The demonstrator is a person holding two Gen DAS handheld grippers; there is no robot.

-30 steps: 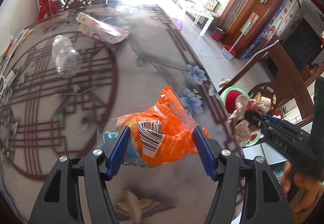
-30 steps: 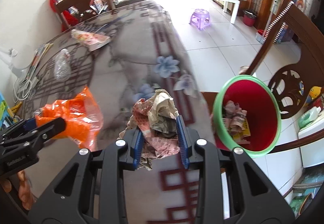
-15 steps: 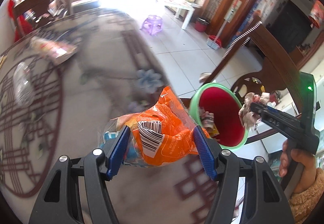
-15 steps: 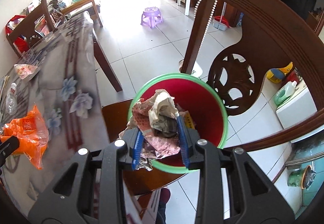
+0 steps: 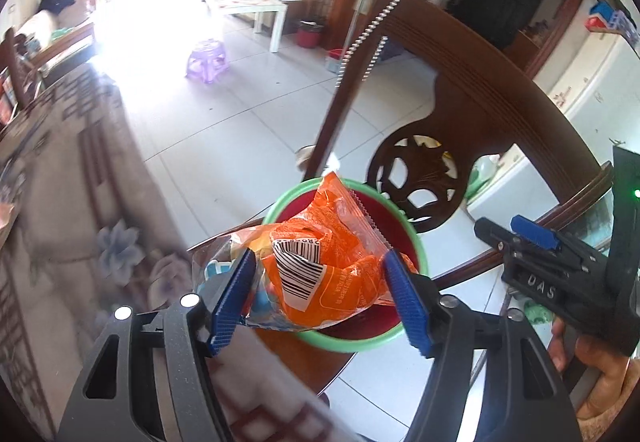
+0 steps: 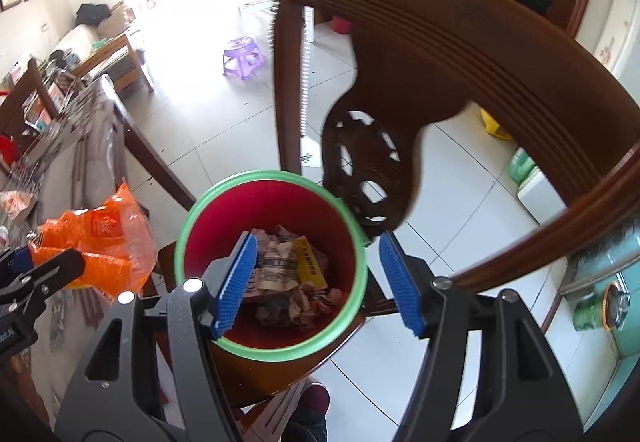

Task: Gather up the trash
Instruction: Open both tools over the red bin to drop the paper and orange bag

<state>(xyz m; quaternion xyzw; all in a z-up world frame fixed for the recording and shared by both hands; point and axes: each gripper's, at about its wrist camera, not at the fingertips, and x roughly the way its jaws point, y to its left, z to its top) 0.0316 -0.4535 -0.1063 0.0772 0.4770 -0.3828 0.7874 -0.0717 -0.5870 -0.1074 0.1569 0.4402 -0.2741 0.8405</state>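
Note:
An orange snack bag [image 5: 320, 262] with a barcode hangs between the blue pads of my left gripper [image 5: 320, 298], right over the red bin with a green rim [image 5: 352, 342]. The left jaws are opening, and both pads still touch the bag. In the right wrist view my right gripper [image 6: 316, 282] is above the bin [image 6: 272, 352]; its jaws are opening with nothing between them. Crumpled paper [image 6: 288, 274] lies inside the bin. The orange bag [image 6: 100, 242] shows at the left there. The right gripper [image 5: 516, 234] is at the right of the left wrist view, held by a hand.
The bin stands on the seat of a dark wooden chair [image 6: 440, 54], whose carved back rises just behind it. The patterned table [image 5: 60, 202] runs along the left. A purple stool [image 5: 208, 60] and a white low table [image 5: 256, 4] stand on the tiled floor beyond.
Both grippers swung from the table to over the bin. The right jaws opened and the crumpled paper dropped into the bin. The left gripper carried the orange bag above the rim.

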